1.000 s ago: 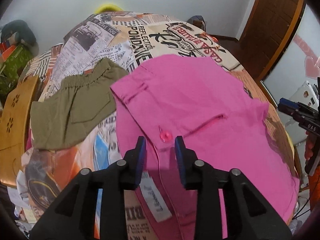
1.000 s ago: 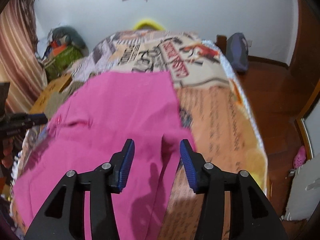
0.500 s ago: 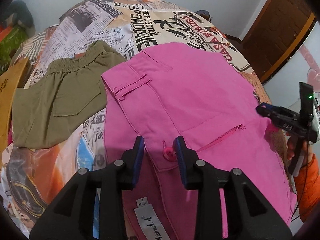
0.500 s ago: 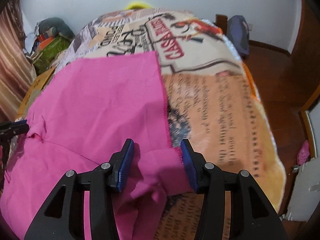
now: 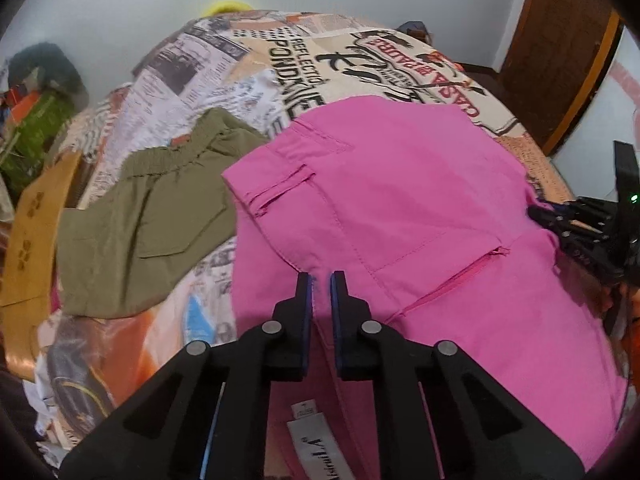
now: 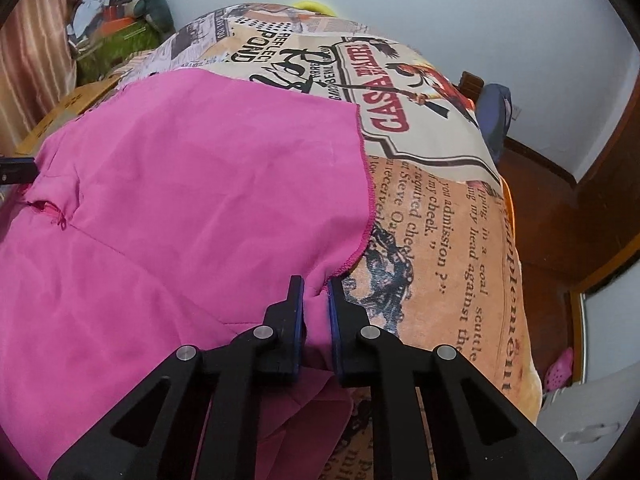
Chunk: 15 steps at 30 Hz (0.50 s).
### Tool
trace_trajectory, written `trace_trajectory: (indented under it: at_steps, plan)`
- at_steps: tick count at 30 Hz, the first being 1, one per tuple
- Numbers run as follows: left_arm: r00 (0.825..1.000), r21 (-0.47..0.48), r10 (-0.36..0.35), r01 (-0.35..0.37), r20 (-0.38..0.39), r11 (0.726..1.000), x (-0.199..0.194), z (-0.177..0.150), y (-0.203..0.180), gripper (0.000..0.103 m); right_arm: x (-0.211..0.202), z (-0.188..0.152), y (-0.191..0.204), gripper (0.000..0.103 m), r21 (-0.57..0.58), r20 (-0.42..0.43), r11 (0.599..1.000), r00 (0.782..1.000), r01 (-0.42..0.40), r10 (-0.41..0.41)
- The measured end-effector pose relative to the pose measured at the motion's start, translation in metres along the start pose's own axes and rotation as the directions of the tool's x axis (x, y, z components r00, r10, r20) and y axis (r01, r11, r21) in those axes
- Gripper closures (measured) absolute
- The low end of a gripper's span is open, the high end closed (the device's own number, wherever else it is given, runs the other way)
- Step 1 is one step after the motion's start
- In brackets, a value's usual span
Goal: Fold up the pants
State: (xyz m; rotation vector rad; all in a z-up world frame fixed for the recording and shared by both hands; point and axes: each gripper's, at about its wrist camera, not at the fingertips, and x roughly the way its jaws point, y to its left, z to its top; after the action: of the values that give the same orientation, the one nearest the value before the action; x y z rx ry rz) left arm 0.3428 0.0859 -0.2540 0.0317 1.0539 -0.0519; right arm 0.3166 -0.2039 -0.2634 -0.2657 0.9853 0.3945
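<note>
Pink pants [image 5: 400, 200] lie spread on a bed with a newspaper-print cover [image 5: 248, 64]; they also fill the left of the right wrist view [image 6: 180, 200]. My left gripper [image 5: 320, 280] is shut on the pants' waistband near the fly, with a white label [image 5: 316, 444] below it. My right gripper [image 6: 316, 284] is shut on the pants' leg hem at its near corner. The right gripper also shows at the right edge of the left wrist view [image 5: 536, 214].
Folded olive-green shorts [image 5: 152, 216] lie left of the pink pants. A wooden chair back [image 5: 32, 236] stands at the bed's left edge. A wooden door [image 5: 560, 40] and floor [image 6: 560, 220] are on the right. Clutter [image 6: 120, 24] sits by the far wall.
Both grippers have moved forward onto the fabric and closed: the left on the waistband, the right on the leg hem corner.
</note>
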Motion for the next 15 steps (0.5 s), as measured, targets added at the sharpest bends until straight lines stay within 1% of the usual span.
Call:
trace_trajectory:
  at_steps: [2,4,6,9,11,13,14,15]
  plan:
    - [1.000,-0.017,-0.009,0.009,-0.008,1.000,0.002,-0.002,0.005,0.094,0.001,-0.001,-0.002,0.093,0.018,0.001,1.000,1.000,-0.016,0.016]
    - [0.999,-0.032,-0.037,0.036,-0.015,0.999,0.006,-0.004,0.010,0.093,0.002,-0.001,-0.001,0.093,0.024,-0.004,1.000,1.000,-0.019,0.019]
    - [0.998,-0.041,-0.055,0.055,-0.012,0.998,0.006,-0.004,0.014,0.091,0.001,0.001,0.000,0.093,0.032,-0.013,0.999,1.000,-0.015,0.016]
    - [0.996,-0.085,-0.086,0.084,-0.018,0.993,0.000,-0.003,0.021,0.090,-0.005,0.003,-0.001,0.090,0.042,-0.037,0.999,0.999,-0.018,0.019]
    - [0.998,-0.088,-0.060,0.060,0.001,0.994,-0.011,-0.003,0.024,0.090,-0.013,0.003,-0.002,0.088,0.042,-0.033,0.999,0.999,-0.014,0.015]
    - [0.999,-0.070,-0.026,0.028,0.026,0.997,-0.023,-0.001,0.027,0.089,-0.025,0.005,-0.004,0.083,0.049,-0.014,0.999,1.000,-0.010,0.011]
    - [0.999,-0.065,-0.015,0.017,0.036,0.998,-0.028,0.001,0.029,0.088,-0.031,0.007,-0.005,0.078,0.054,-0.003,0.998,1.000,-0.014,0.014]
    - [0.999,-0.064,-0.005,0.008,0.046,0.998,-0.033,0.004,0.032,0.086,-0.040,0.011,-0.006,0.075,0.059,0.023,0.998,0.999,-0.024,0.023]
